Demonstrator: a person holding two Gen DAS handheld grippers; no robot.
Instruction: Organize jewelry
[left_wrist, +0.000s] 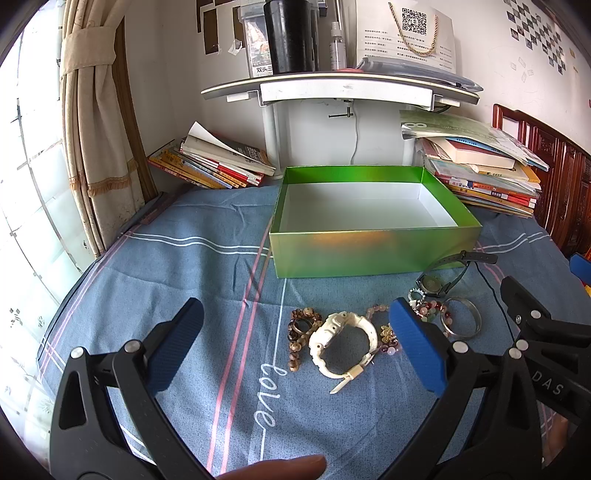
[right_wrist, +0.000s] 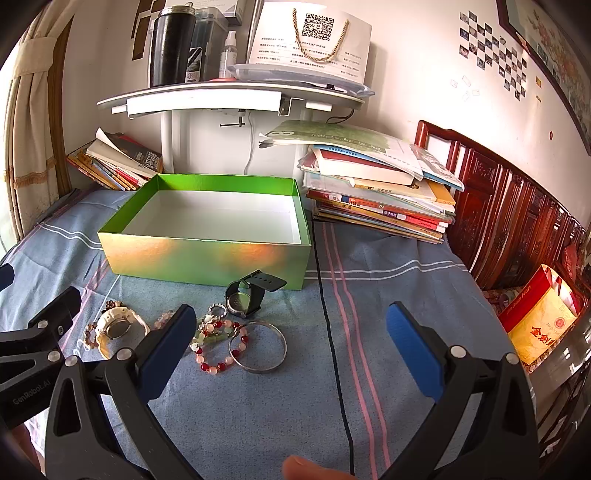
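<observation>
An open green box (left_wrist: 369, 254) (right_wrist: 203, 258) with a white, empty inside stands on the blue cloth. In front of it lies the jewelry: a brown bead bracelet (left_wrist: 301, 332), a white watch (left_wrist: 343, 343) (right_wrist: 118, 330), a black watch (left_wrist: 439, 280) (right_wrist: 245, 299), a red and pink bead bracelet (right_wrist: 218, 347) and a silver bangle (left_wrist: 465, 319) (right_wrist: 260, 349). My left gripper (left_wrist: 295, 347) is open and empty, low over the white watch. My right gripper (right_wrist: 291, 350) is open and empty, just right of the bangle.
Stacks of books lie behind the box on the left (left_wrist: 218, 162) and right (right_wrist: 384, 192). A white stand with a shelf (left_wrist: 343, 88) is behind it. A thin black cable (right_wrist: 328, 332) runs across the cloth. A carved wooden headboard (right_wrist: 509, 218) is at the right.
</observation>
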